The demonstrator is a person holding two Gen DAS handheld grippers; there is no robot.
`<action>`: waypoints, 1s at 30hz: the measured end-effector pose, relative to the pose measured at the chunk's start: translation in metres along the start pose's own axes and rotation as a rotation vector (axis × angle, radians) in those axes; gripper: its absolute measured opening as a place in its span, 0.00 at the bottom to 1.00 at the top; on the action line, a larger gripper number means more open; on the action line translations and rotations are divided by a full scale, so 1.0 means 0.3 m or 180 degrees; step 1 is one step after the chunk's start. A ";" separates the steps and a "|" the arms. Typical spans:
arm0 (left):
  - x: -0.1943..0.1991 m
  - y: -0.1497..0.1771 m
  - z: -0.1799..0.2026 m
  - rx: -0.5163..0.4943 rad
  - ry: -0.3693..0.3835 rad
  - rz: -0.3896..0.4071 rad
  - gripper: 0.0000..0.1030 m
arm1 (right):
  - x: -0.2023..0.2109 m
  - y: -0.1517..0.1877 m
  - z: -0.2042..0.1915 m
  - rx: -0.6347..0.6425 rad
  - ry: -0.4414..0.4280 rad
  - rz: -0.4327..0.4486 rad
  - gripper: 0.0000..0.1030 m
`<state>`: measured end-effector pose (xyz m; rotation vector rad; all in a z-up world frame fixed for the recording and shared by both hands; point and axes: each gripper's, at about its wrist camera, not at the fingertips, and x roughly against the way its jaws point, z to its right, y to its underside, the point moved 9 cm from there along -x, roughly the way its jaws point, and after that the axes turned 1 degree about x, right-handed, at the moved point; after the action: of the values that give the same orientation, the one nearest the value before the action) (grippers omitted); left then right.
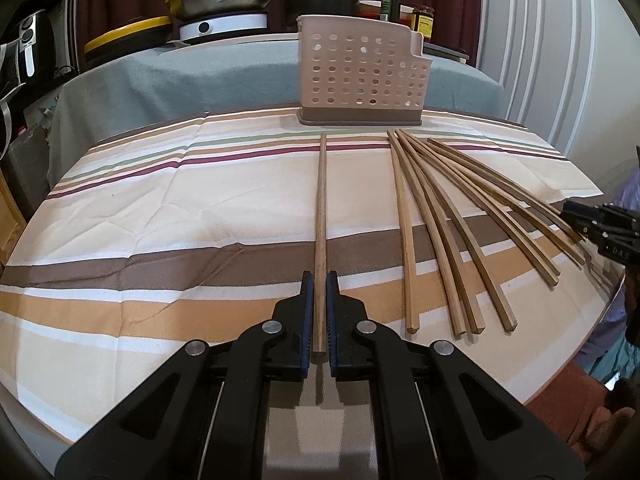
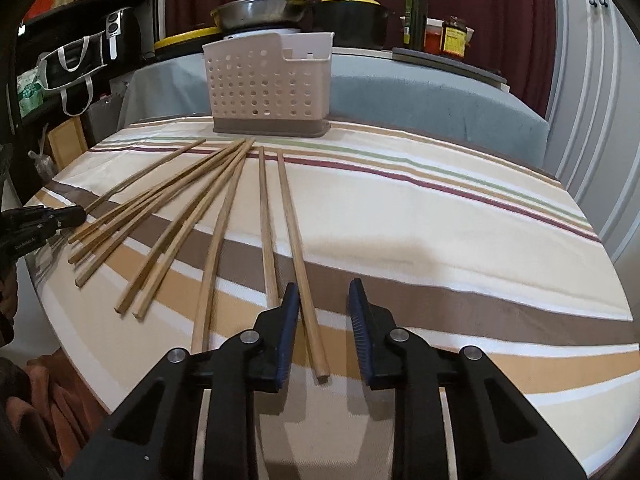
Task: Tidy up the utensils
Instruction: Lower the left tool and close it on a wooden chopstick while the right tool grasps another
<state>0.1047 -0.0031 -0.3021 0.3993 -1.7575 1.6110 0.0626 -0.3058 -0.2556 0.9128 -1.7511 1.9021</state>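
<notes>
The caddy's [image 2: 268, 92] interior is hidden behind its perforated wall. Left gripper [image 1: 319, 280], fingers clamped on one dark chopstick [image 1: 321, 216] pointing at the caddy. Right gripper [image 2: 324, 292], fingers spread, straddles a paler chopstick [image 2: 294, 248]. Remaining chopsticks [image 1: 460, 224] fan out on the cloth [image 1: 160, 200] before the caddy (several overlap; count uncertain).

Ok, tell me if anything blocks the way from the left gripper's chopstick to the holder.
Nothing visible does. The left gripper is shut on the chopstick, which points at the perforated holder; only bare striped cloth lies between. The other chopsticks lie off to the right.
</notes>
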 end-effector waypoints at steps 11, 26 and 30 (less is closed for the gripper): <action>0.006 0.005 -0.005 0.0022 -0.0019 0.0017 0.07 | 0.034 0.034 -0.014 -0.0037 -0.0001 0.0211 0.09; 0.128 -0.076 -0.015 0.0100 -0.0072 0.0408 0.06 | 0.137 -0.060 -0.034 0.0004 0.0130 0.0532 0.07; 0.176 -0.120 -0.016 0.0121 -0.0103 0.0554 0.06 | 0.189 -0.115 -0.036 0.0004 0.0161 0.0668 0.07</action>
<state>0.0927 0.0074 -0.2400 0.2982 -1.8305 1.7704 0.0436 -0.2985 -0.1915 0.6979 -1.8791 2.0359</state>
